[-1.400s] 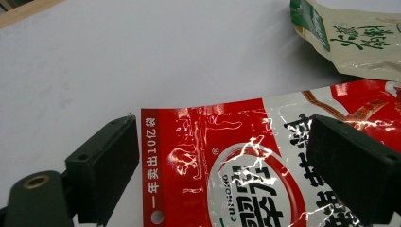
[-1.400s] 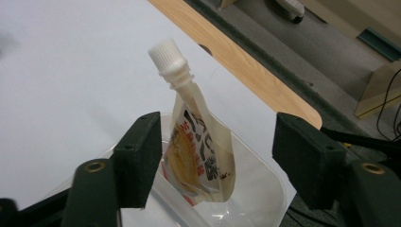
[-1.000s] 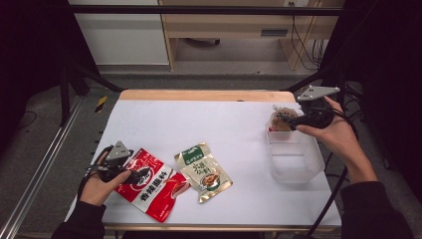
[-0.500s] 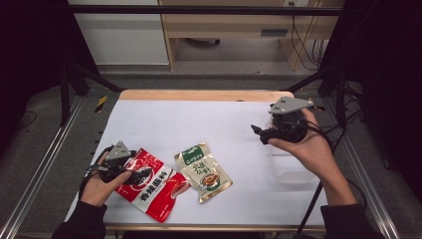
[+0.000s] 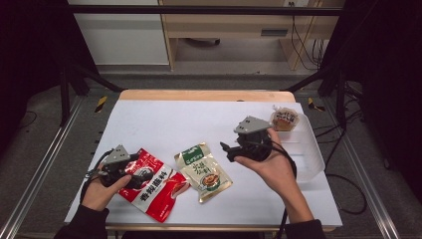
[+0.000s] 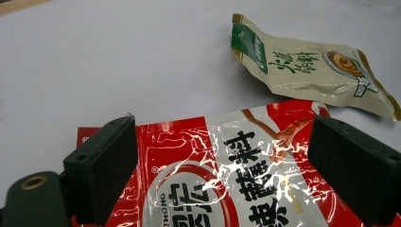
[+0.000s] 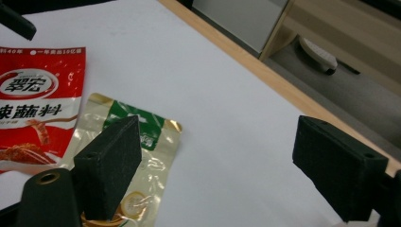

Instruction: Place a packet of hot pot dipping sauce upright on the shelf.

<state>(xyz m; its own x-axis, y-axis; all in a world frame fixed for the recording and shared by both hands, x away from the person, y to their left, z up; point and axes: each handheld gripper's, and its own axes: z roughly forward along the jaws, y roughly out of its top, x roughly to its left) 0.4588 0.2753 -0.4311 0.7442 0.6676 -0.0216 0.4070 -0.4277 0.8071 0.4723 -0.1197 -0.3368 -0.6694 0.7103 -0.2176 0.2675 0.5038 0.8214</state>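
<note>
A red sauce packet (image 5: 152, 186) lies flat at the table's front left. My left gripper (image 5: 135, 172) is open right over its near end, and the packet's print (image 6: 227, 184) shows between the two jaws. A beige packet with a green top (image 5: 203, 172) lies just right of the red one. My right gripper (image 5: 225, 148) hangs open and empty above the table, to the right of the beige packet (image 7: 137, 156), jaws pointing left. A small round orange packet (image 5: 284, 119) rests at the far end of a clear plastic bin (image 5: 311, 159).
The clear bin stands along the right edge of the white table (image 5: 174, 124). A wooden strip (image 5: 204, 95) runs along the table's far edge. Metal frame rails (image 5: 40, 164) flank both sides, and cables (image 5: 348, 189) trail on the floor at the right.
My right gripper has swung left from the bin to above the table's middle, and the small orange packet now lies in the bin. The left gripper has stayed put.
</note>
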